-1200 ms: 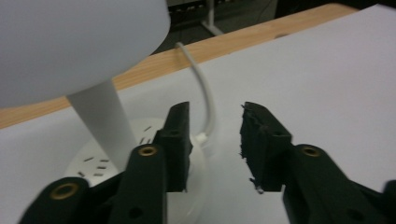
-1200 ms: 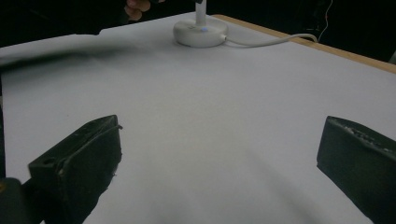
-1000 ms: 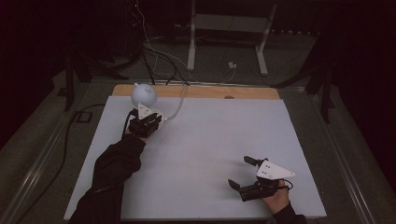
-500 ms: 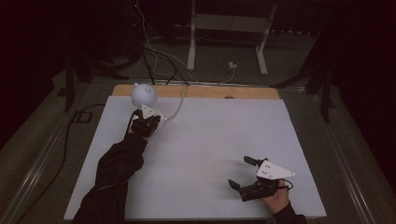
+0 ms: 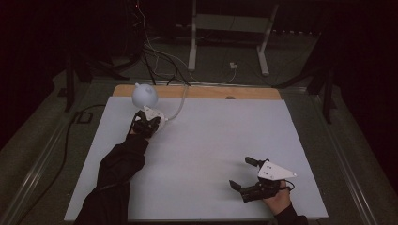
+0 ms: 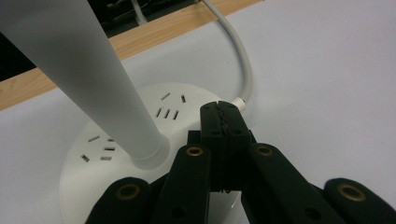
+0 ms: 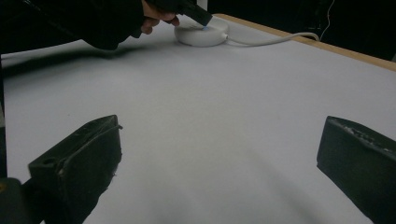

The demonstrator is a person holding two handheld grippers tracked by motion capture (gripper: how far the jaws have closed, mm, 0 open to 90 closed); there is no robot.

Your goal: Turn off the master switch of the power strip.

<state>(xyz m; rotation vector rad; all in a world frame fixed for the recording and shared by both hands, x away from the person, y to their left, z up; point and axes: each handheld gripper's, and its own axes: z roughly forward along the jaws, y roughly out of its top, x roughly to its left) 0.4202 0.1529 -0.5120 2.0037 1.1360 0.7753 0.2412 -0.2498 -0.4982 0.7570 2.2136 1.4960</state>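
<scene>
Matte white tabletop (image 5: 206, 154); left hand-held gripper (image 6: 223, 116) closed over round white lamp base (image 6: 116, 154); right hand-held gripper (image 7: 219, 154) wide open

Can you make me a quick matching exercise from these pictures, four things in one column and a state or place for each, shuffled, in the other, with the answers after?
Things:
1. left gripper
2. right gripper
3. lamp base
4. white cord

States or places:
A. jaws wide apart over bare table
B. runs from the lamp base toward the wooden table edge
C. jaws pressed together, tips over the lamp base
D. round, white, with small slots, at the foot of a tapered stem

Pairs: 1-C, 2-A, 3-D, 4-B
</scene>
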